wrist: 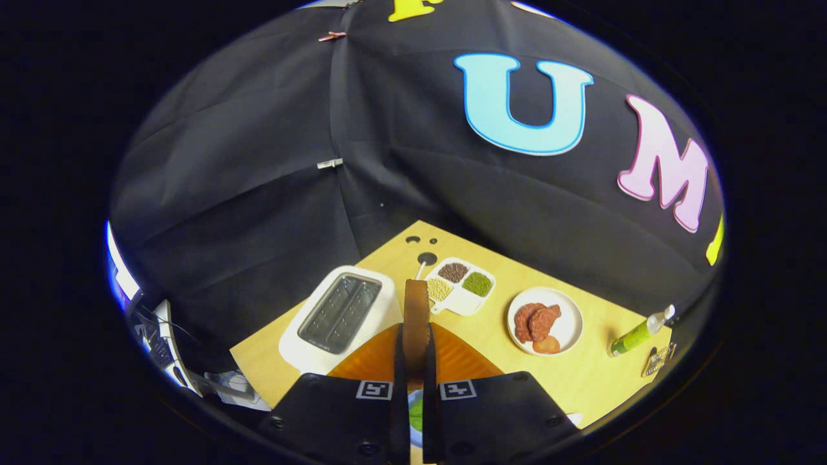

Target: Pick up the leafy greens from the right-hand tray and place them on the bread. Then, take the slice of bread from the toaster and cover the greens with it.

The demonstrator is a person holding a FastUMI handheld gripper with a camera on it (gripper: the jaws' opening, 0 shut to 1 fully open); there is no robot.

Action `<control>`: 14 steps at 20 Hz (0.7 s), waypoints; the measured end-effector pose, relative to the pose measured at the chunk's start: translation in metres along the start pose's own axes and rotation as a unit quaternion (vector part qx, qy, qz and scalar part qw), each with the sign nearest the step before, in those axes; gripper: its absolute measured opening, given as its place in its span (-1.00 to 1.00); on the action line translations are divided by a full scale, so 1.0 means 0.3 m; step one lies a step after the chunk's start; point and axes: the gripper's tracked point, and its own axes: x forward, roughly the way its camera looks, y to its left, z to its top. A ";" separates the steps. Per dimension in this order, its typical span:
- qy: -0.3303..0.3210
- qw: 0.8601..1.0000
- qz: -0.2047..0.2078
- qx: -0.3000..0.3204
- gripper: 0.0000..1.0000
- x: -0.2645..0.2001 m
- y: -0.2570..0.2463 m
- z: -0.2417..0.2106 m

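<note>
Most of what sits under the gripper [413,352] is hidden. A small patch of green [417,413] shows in the slot between the finger bases, probably the leafy greens; too little is visible to tell what it rests on. An orange ribbed surface [452,358] fans out to both sides behind the fingers, cut off by the gripper body, so I can't tell what it is.

Fingers are clenched on a thin brown toasted bread slice [417,310], held edge-on and upright. One finger presses on each face; the slice sticks up well past the tips. Its lower end is lost between the fingers.

Gripper is high above the light wooden tabletop [581,374], pitched down, looking across the table at the black cloth wall.

White two-slot toaster [342,313] sits just beyond and to the left of the fingers, touching nothing. The slots look dark; hard to make out their depth.

Directly behind the slice is a white divided tray [462,287] with brown, green and pale yellow fills. The slice hides part of its near-left corner. To the right of it, a round white plate [546,320] holds reddish-brown meat pieces and an orange piece. Further right lies a green bottle with a clear cap [639,332], on its side, with a small metallic item just beside it, too blurred to identify.
</note>
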 end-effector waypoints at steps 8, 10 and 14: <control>0.058 0.995 0.048 0.063 -0.76 -0.014 -0.039 -0.265; 0.073 0.993 0.055 0.079 -0.76 -0.012 -0.051 -0.332; 0.088 0.988 0.069 0.102 -0.76 -0.008 -0.066 -0.446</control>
